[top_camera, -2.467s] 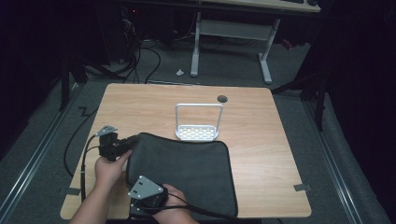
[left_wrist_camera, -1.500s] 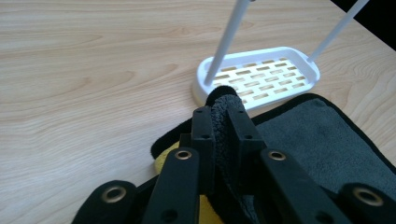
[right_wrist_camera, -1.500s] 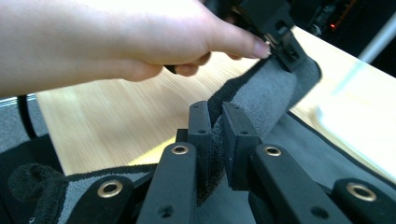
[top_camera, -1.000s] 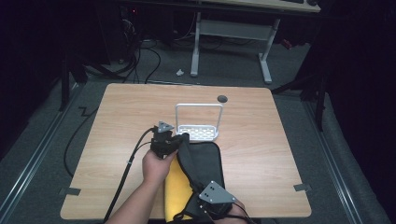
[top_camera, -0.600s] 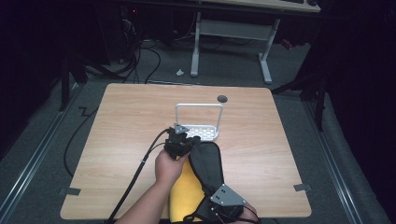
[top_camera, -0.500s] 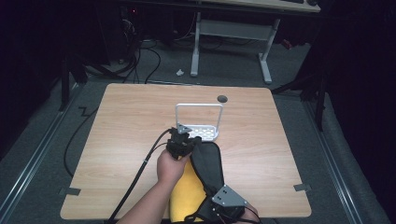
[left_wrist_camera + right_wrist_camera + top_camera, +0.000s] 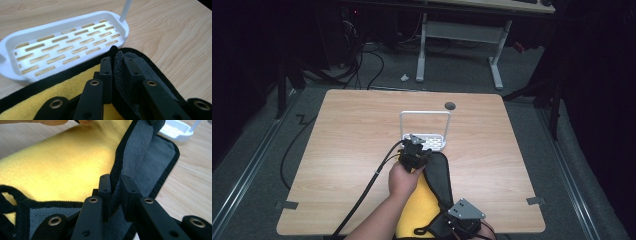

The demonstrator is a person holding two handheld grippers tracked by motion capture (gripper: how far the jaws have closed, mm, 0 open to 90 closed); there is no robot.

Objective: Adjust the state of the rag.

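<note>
1. The left gripper (image 7: 414, 150), forearm reaching forward over the table (image 7: 347, 135), pinched the folded cloth (image 7: 439, 175) edge just beside the white rack (image 7: 424, 141); its jaws had just been easing apart.
2. The right gripper (image 7: 462, 220) at the near edge pinched the cloth's black hem, jaws likewise loosening.

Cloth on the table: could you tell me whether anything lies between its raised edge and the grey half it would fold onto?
Nothing visible does: the flat grey half of the cloth is bare. The white rack stands just beyond the cloth's far corner, aside.
</note>
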